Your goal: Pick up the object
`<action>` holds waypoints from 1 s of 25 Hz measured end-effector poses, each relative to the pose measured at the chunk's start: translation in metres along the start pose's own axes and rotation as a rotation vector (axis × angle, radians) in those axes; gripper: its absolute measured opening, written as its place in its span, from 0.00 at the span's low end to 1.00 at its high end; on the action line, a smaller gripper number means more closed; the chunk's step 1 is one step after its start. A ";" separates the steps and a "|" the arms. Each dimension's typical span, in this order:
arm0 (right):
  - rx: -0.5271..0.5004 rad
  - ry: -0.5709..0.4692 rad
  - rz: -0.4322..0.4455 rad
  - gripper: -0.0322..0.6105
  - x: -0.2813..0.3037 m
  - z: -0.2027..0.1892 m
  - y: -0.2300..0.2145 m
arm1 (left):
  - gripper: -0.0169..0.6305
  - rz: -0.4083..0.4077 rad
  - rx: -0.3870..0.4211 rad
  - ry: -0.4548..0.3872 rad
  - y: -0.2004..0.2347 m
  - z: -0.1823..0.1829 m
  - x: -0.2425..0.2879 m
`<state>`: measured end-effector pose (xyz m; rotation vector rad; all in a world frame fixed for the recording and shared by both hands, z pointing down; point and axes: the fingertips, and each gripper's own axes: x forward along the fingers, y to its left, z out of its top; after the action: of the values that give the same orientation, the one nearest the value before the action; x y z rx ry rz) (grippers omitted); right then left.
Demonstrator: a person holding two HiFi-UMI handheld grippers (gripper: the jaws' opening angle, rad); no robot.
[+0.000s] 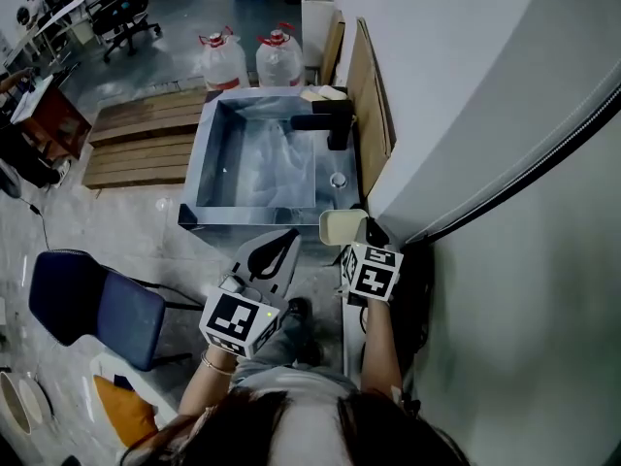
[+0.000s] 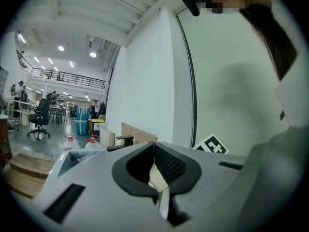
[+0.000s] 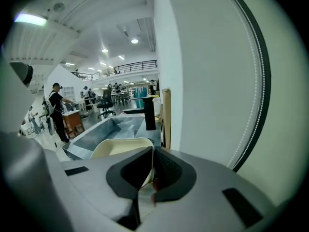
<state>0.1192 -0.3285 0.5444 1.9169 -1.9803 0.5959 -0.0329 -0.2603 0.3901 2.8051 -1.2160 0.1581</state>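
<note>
My left gripper (image 1: 290, 235) had a pale grey shell, and its two jaws were lined in black, the inner pads (image 2: 169, 164) ribbed with a fine grid. Dark slots (image 2: 65, 202) were cut into the shell to either side of the jaws. Behind the jaws sat a white left cube (image 1: 238, 321) printed with black square markers, with a small green light near its upper edge. My right gripper (image 1: 359, 227) was of the same grey-and-black make, with its own right cube (image 1: 375, 272) at the rear. I wore a thin bracelet (image 1: 215, 364) on the wrist behind the left gripper and a light top (image 1: 291, 388). My hair (image 1: 320, 433) was dark.
</note>
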 end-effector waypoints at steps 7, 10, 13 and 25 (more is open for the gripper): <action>0.002 -0.059 0.021 0.10 -0.035 0.007 0.001 | 0.04 0.017 0.013 -0.024 -0.020 0.005 -0.023; 0.009 -0.088 0.032 0.10 -0.051 0.011 0.001 | 0.04 0.024 0.013 -0.037 -0.030 0.011 -0.032; 0.013 -0.111 0.039 0.10 -0.067 0.014 0.000 | 0.04 0.028 0.020 -0.048 -0.040 0.014 -0.040; 0.027 -0.206 0.055 0.10 -0.132 0.017 -0.004 | 0.04 0.051 0.055 -0.081 -0.080 0.022 -0.081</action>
<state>0.1303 -0.2237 0.4636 2.0169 -2.1663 0.4573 -0.0284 -0.1494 0.3558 2.8554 -1.3207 0.0827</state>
